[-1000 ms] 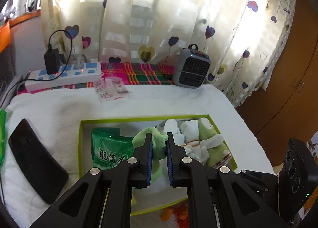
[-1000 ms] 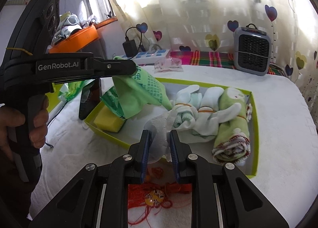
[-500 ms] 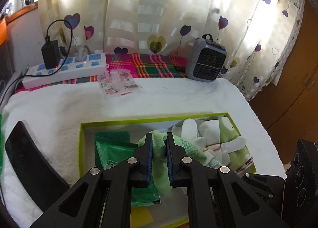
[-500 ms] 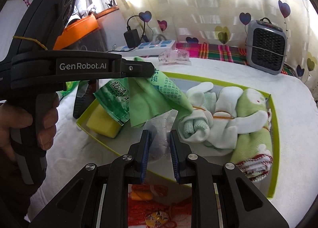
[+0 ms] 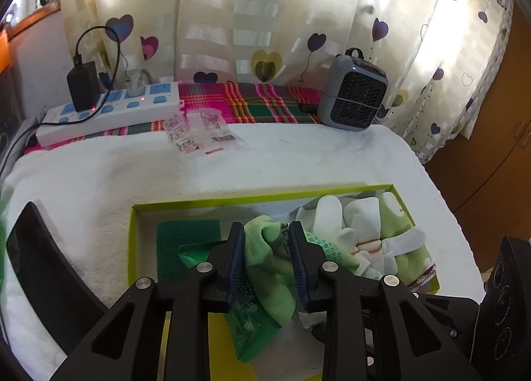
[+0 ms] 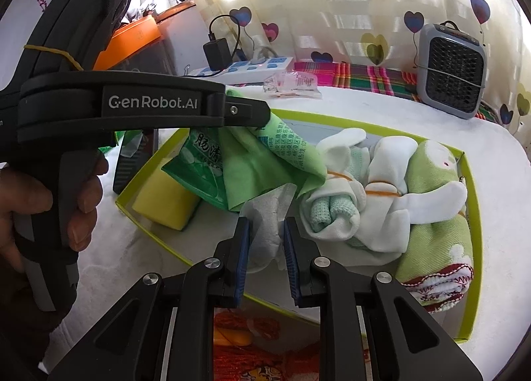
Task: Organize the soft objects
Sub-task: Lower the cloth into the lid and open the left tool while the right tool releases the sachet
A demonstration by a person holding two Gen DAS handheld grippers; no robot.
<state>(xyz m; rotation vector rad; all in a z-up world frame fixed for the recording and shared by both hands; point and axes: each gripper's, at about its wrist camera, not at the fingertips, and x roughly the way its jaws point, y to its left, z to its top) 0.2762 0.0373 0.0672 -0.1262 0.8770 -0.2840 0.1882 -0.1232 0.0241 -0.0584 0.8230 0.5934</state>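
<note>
A lime-rimmed shallow box (image 5: pixel 265 193) on the white towel holds tied white sock bundles (image 6: pixel 348 201), a rolled green towel (image 6: pixel 434 215), a green packet (image 6: pixel 195 161) and a yellow sponge (image 6: pixel 162 201). My left gripper (image 5: pixel 265 231) hangs over the box's middle with a light green cloth (image 5: pixel 268 258) bunched between its pads. Its jaws are opening, and the cloth still touches both pads and drapes from the tip (image 6: pixel 255 112). My right gripper (image 6: pixel 264 225) is shut on a pale white cloth (image 6: pixel 268 215) at the box's near edge.
A black phone (image 5: pixel 43 268) lies left of the box. At the back stand a power strip (image 5: pixel 109 112), clear sachets (image 5: pixel 199 132) and a small grey heater (image 5: pixel 353 95). A person's hand (image 6: pixel 49 208) grips the left handle. Red-orange threads (image 6: pixel 245 347) lie beneath the right gripper.
Both grippers came forward and a little lower over the box. The left jaws have spread apart around the green cloth. The right grip on the white cloth is unchanged.
</note>
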